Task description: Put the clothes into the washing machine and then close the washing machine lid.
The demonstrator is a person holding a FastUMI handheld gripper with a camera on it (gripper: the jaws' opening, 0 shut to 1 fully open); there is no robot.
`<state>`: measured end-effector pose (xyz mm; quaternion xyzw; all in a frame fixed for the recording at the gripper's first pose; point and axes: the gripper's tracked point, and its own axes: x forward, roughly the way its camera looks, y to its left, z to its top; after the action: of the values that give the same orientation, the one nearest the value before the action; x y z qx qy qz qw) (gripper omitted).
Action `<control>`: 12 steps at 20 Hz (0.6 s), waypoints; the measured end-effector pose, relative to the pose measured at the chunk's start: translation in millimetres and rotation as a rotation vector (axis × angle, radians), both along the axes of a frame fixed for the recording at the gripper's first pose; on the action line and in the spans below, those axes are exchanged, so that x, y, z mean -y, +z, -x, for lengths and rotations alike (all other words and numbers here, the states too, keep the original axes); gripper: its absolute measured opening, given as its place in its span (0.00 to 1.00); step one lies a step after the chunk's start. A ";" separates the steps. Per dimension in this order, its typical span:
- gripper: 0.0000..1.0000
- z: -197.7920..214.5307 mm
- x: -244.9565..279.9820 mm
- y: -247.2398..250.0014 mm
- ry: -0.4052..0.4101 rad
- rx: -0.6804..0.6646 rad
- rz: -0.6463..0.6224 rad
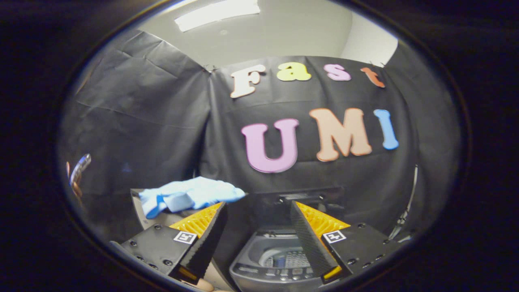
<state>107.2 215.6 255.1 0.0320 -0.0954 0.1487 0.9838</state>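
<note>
The claw (258, 211) stands wide open, its two fingers (209, 235) spread apart with nothing held between them and nothing touching either one.

Between the fingers and a little below their tips sits the washing machine (267, 265), a small grey top-loader. Its lid (284, 202) is raised, standing up behind the opening, so the drum (286, 257) can be seen from above: a pale ring with a perforated inner wall. A row of buttons runs along the control panel (267, 278) on the near rim of the machine, closest to the claw.

The clothes (190, 194), a crumpled light blue piece of fabric, lie just beyond the tip of the left finger and off to its left side. They are outside the machine, resting on what looks like a pale tabletop (156, 219), though the fisheye bend and the finger in front make that surface hard to read. The right end of the fabric reaches toward the raised lid; whether it touches it cannot be told.

Far off to the left of the claw, at the blurred margin, something shiny and narrow (80, 168) shows, too smeared to identify.
</note>
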 end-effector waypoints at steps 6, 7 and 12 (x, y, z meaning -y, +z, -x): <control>0.97 -44.5 -121.8 53.4 0.203 -0.062 -0.003; 0.97 -51.9 -136.8 53.8 0.214 -0.078 0.007; 0.97 -95.0 -175.8 30.8 0.169 -0.164 0.143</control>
<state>202.2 391.5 285.9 -0.0181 -0.0007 0.2346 0.9719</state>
